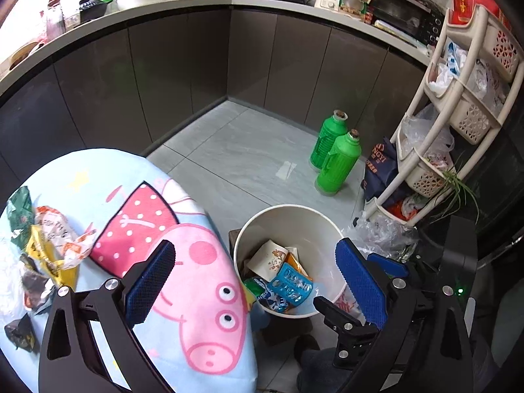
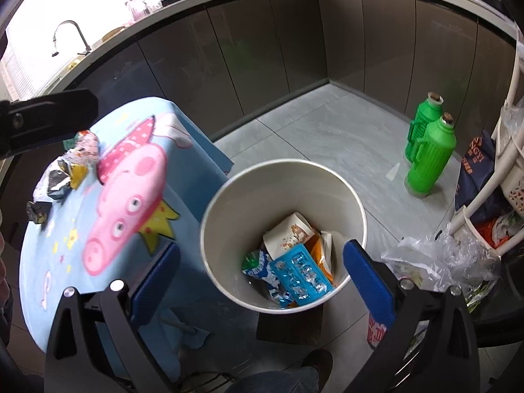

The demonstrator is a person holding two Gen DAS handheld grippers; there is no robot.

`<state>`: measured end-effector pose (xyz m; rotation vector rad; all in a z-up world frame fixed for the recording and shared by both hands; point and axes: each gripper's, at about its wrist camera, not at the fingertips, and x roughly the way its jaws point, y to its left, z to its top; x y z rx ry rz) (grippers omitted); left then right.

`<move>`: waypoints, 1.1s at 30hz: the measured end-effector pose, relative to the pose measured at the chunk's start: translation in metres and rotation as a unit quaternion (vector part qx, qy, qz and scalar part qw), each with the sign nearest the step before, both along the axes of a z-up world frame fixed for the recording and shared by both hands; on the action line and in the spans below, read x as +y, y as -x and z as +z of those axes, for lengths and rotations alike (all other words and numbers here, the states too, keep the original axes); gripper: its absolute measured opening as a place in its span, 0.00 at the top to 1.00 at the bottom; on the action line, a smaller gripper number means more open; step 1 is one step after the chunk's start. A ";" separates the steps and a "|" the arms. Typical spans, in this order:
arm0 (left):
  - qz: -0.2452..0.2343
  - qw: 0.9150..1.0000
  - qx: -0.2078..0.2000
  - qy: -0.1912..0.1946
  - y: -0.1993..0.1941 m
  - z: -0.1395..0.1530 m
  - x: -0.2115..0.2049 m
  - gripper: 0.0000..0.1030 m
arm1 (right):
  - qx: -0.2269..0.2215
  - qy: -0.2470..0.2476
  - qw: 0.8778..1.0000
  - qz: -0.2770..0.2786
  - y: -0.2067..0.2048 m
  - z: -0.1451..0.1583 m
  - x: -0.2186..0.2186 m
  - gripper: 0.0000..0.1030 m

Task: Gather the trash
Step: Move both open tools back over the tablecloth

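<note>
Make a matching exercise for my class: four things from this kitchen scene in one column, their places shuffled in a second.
Things:
1. paper cup
2. green bottles
3. crumpled wrappers
4. black oven

Places:
A. on the cartoon-pig cloth
B. on the counter
C. inside the white bin
D. standing on the floor tiles

Pairs: 1-C, 2-D, 3-A, 4-B

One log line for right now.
left gripper open, empty | right gripper open over bin | wrappers left on table

Dark cupboards curve under a pale worktop. The floor is grey tile. Bright light comes through the window.
</note>
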<state>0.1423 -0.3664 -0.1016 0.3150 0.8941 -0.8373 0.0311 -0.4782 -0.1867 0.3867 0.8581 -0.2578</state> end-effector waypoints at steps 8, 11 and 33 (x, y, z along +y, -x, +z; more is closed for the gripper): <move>0.047 0.999 -0.016 0.003 0.012 0.032 0.044 0.08 | -0.026 0.013 0.999 0.028 0.002 0.042 0.032 0.03; 0.079 0.997 -0.001 0.010 0.016 0.041 0.078 0.08 | -0.033 0.016 0.998 0.044 0.001 0.055 0.050 0.03; 0.273 0.962 0.024 0.004 -0.004 0.035 0.289 0.08 | -0.045 0.051 0.982 0.177 -0.066 0.091 0.209 0.03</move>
